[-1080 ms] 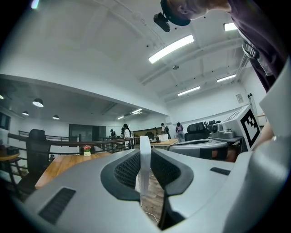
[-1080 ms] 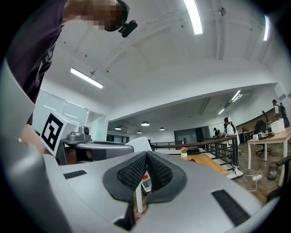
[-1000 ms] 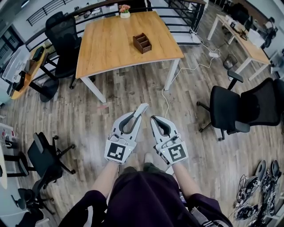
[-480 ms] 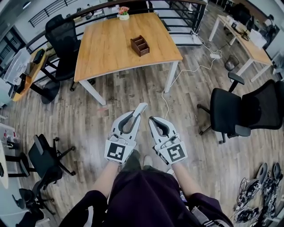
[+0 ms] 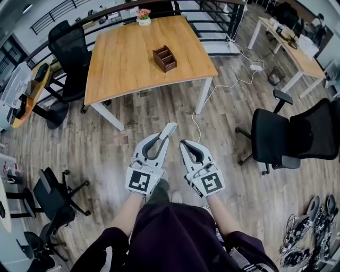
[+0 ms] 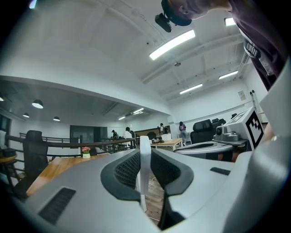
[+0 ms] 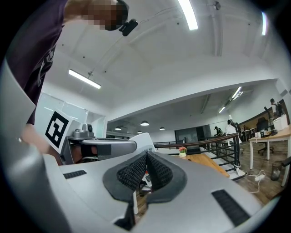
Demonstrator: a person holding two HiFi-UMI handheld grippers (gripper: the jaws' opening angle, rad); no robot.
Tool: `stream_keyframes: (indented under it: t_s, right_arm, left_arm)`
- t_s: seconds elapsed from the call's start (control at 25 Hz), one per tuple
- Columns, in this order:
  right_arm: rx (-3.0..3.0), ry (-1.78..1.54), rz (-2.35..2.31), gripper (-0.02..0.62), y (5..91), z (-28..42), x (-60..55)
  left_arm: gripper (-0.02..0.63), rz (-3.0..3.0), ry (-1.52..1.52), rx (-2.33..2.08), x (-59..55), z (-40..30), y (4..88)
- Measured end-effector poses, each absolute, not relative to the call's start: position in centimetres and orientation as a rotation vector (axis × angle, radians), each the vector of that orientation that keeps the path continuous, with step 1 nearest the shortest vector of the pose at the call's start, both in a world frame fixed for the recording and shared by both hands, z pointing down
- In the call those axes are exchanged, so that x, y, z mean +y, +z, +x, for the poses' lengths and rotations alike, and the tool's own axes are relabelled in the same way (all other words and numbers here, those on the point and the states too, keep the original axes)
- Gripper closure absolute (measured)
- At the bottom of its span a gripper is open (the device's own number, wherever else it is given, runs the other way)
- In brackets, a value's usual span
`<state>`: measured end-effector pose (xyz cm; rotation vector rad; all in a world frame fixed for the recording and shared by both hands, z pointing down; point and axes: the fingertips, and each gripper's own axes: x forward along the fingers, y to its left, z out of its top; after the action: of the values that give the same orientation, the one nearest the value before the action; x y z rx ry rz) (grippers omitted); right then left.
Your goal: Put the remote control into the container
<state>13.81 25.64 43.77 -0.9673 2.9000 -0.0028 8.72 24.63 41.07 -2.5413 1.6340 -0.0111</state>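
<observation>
- The left gripper [image 5: 169, 129] and right gripper [image 5: 183, 143] hang side by side in front of the person's waist, above the wood floor [image 5: 106, 138] and well short of the tabletop [image 5: 122, 58].
- In the left gripper view the left gripper [image 6: 144, 144] has its jaws pressed together, dark pads meeting along a pale centre line. Nothing is held.
- In the right gripper view the right gripper [image 7: 146, 157] is likewise closed, its ribbed pads touching at the tip and empty.
- Each gripper's marker cube faces up towards the head camera, and bare forearms run back from both to a dark purple top.
- The container [image 5: 164, 58], a brown wooden box with compartments, stands on the tabletop right of centre, well ahead of both grippers.
- I cannot make out the remote in any view.
- A small flower pot [image 5: 143, 16] sits at the far edge of the tabletop. It also shows small in the left gripper view [image 6: 86, 152] and the right gripper view [image 7: 183, 151].
- A black chair [image 5: 69, 48] stands at the left end of the tabletop, and another chair [image 5: 287, 138] stands on the floor to the right of the grippers.
- A white cable [image 5: 212, 93] trails across the floor from the right leg of the table.
- Shoes [image 5: 308, 228] lie in the bottom right corner.
</observation>
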Motion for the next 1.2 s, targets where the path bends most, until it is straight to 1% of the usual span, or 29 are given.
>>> stream_keyframes:
  t_s: [0.72,0.88,1.2]
  right_arm:
    - [2.936,-0.007,-0.980,0.577,43.1,7.2,18.5]
    - [2.940,0.000,-1.000,0.577,42.9,5.8,17.3]
    - [2.925,0.013,-1.038,0.577,42.4,2.8,14.4]
  left_arm:
    - [0.529,-2.586,-0.028,1.648,17.2,2.0,41.1]
    - [0.529,-2.586,0.026,1.627,15.8,0.7,40.5]
    - [0.529,-2.621,0.027,1.587,12.7,-2.0,40.5]
